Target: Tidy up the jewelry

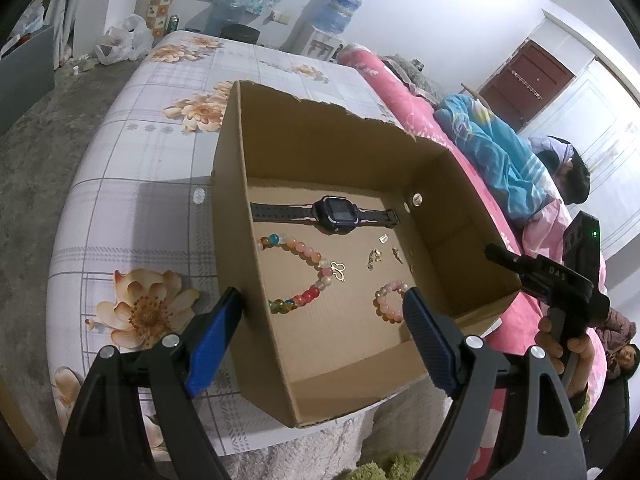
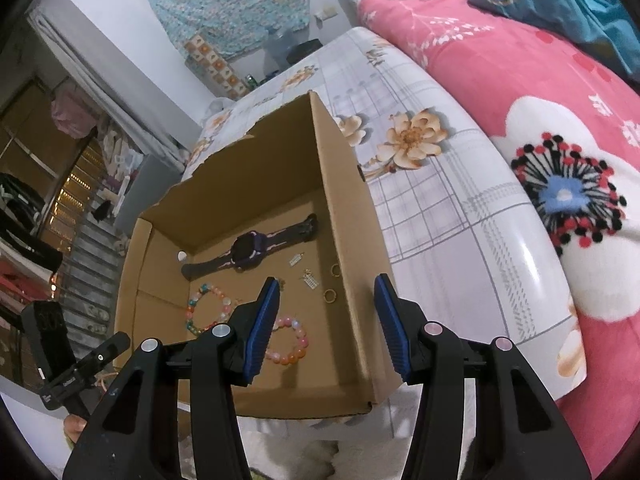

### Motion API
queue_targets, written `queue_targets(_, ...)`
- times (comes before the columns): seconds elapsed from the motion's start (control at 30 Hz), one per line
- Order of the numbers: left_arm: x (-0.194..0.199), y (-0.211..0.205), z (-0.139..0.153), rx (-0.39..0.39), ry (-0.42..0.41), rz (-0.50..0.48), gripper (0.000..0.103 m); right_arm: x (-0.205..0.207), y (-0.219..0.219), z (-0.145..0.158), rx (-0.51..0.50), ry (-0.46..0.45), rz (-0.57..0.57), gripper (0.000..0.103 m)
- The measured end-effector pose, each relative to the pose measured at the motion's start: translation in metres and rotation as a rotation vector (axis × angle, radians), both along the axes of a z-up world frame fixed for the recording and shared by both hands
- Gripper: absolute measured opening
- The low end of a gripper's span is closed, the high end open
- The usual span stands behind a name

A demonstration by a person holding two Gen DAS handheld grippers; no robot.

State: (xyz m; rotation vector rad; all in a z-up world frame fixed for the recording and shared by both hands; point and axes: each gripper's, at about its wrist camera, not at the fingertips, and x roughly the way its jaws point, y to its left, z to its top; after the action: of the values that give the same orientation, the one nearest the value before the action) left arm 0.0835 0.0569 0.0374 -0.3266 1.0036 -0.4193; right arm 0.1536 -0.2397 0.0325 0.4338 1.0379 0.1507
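An open cardboard box (image 1: 320, 152) stands on the table. In it lie a dark watch (image 1: 334, 213), a multi-colour bead bracelet (image 1: 310, 258), a small pink bead bracelet (image 1: 380, 300), a butterfly charm (image 1: 339, 271) and gold earrings (image 1: 375, 258). My left gripper (image 1: 320, 294) is open astride the box's left wall, which its pads do not touch. In the right wrist view my right gripper (image 2: 327, 280) is open astride the box's (image 2: 348, 240) right wall, near the watch (image 2: 248, 250), the pink bracelet (image 2: 300, 344) and two gold rings (image 2: 330, 295).
The table wears a checked cloth with flowers (image 1: 140, 160). A bed with a pink blanket (image 2: 520, 80) runs along its right side, and a person lies there under a blue cover (image 1: 500, 160). A water dispenser (image 1: 336, 12) and a plastic bag (image 1: 120, 40) are beyond the table.
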Motion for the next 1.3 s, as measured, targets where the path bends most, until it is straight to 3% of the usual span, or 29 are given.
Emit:
queue_targets(0.33, -0.001, 0.001, 0.001, 0.002, -0.011, -0.013, 0.080, 0.000, 0.003, 0.000, 0.005, 0.000, -0.023, 0.053)
queue_targets(0.47, -0.011, 0.000, 0.011, 0.079, -0.105, 0.014, 0.081, -0.004, 0.002, 0.004, 0.010, -0.021, -0.033, 0.061)
queue_targets(0.6, -0.023, 0.002, 0.028, 0.149, -0.212, 0.036, 0.082, -0.015, 0.001, 0.016, -0.069, -0.073, -0.070, 0.065)
queue_targets(0.8, -0.045, 0.000, 0.059, 0.113, -0.336, 0.023, 0.092, -0.043, 0.003, 0.047, -0.159, -0.202, -0.118, 0.073)
queue_targets(0.93, -0.062, -0.015, 0.076, 0.095, -0.408, -0.008, 0.097, -0.072, 0.015, 0.070, -0.231, -0.306, -0.117, 0.086)
queue_targets(1.03, -0.070, -0.030, 0.082, 0.107, -0.430, -0.016, 0.097, -0.089, 0.024, 0.075, -0.264, -0.348, -0.117, 0.095)
queue_targets(1.3, -0.096, -0.063, 0.069, 0.199, -0.430, 0.048, 0.097, -0.134, 0.046, 0.061, -0.418, -0.375, -0.062, 0.095)
